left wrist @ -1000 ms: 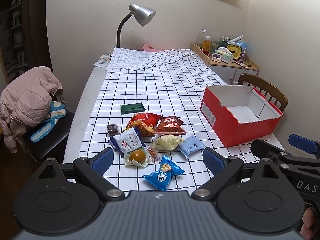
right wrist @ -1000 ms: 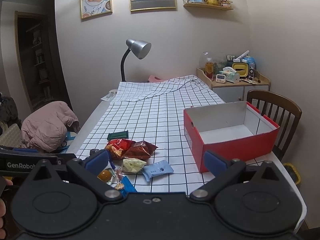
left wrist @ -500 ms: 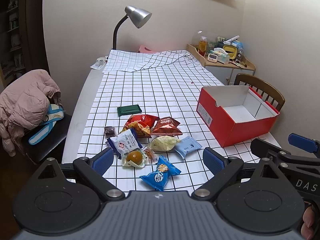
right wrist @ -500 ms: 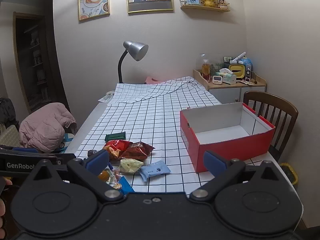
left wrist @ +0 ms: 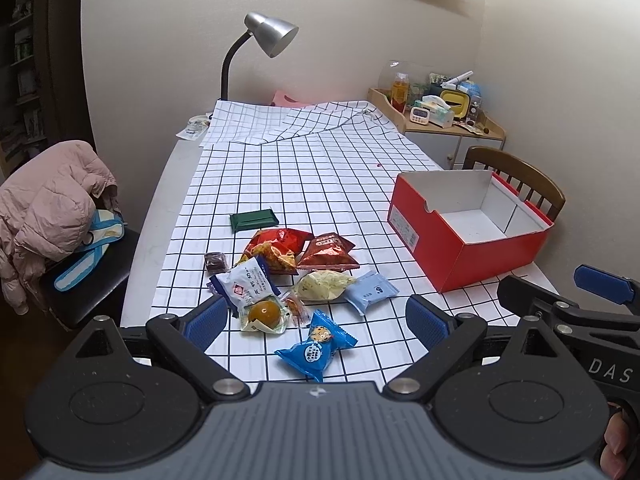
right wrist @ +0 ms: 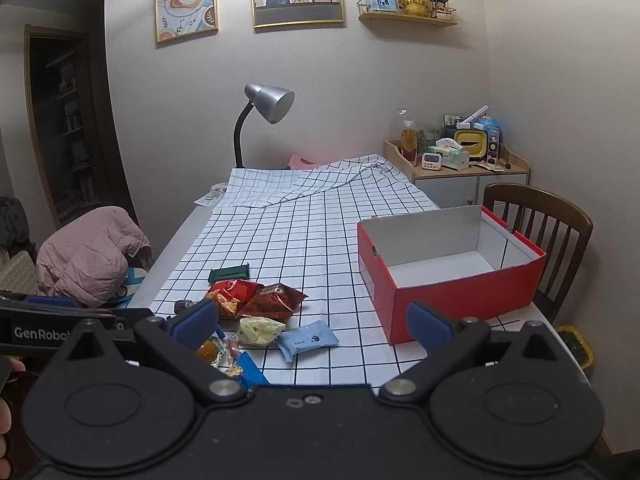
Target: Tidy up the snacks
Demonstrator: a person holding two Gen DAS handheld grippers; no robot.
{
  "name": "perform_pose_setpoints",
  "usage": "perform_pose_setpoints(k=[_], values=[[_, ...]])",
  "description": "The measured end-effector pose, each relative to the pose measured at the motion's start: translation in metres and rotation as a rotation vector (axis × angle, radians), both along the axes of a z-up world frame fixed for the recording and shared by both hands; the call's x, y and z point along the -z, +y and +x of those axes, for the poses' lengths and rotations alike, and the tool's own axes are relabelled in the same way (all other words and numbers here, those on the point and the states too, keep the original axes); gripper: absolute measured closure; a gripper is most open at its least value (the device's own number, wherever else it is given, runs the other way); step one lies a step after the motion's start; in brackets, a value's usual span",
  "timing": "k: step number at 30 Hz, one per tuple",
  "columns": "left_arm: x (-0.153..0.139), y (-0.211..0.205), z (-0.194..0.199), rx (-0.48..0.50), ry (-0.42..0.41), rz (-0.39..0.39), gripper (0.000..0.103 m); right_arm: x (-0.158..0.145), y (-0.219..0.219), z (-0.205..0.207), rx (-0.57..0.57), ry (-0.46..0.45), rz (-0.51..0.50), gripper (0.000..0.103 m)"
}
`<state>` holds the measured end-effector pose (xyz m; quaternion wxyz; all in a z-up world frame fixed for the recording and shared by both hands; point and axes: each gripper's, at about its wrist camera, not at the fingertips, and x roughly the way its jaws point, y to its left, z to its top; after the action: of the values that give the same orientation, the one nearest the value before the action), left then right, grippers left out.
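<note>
A pile of snack packets lies on the checked tablecloth (left wrist: 312, 176): a blue candy packet (left wrist: 316, 350), a light blue packet (left wrist: 371, 291), a yellow-white packet (left wrist: 323, 284), two red chip bags (left wrist: 276, 246) (left wrist: 329, 252), a clear packet with an orange ball (left wrist: 264, 313), a white-blue packet (left wrist: 248, 284) and a dark green bar (left wrist: 254, 219). An empty red box (left wrist: 472, 256) stands to their right. My left gripper (left wrist: 314, 318) is open, above the near packets. My right gripper (right wrist: 312, 318) is open, held back above the table's front edge, with the red box (right wrist: 452, 292) ahead right.
A grey desk lamp (left wrist: 260, 48) stands at the table's far end. A pink jacket (left wrist: 48, 208) lies on a chair at the left. A wooden chair (left wrist: 516, 176) stands behind the box. A cluttered side cabinet (left wrist: 444, 120) is at the far right.
Both grippers have drawn back and risen slightly, so the snacks and box look a little farther away. Nothing on the table has moved.
</note>
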<state>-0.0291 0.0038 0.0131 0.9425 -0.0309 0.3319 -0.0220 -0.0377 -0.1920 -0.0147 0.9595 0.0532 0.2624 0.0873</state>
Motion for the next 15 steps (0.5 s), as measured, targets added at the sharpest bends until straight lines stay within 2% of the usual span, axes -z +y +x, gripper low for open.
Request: perform_pose_setpoints(k=[15], values=[[0.0024,-0.0016,0.0037,0.01,0.009,-0.017,0.007,-0.0019,-0.0007,-0.0009,0.007,0.006,-0.015,0.002]])
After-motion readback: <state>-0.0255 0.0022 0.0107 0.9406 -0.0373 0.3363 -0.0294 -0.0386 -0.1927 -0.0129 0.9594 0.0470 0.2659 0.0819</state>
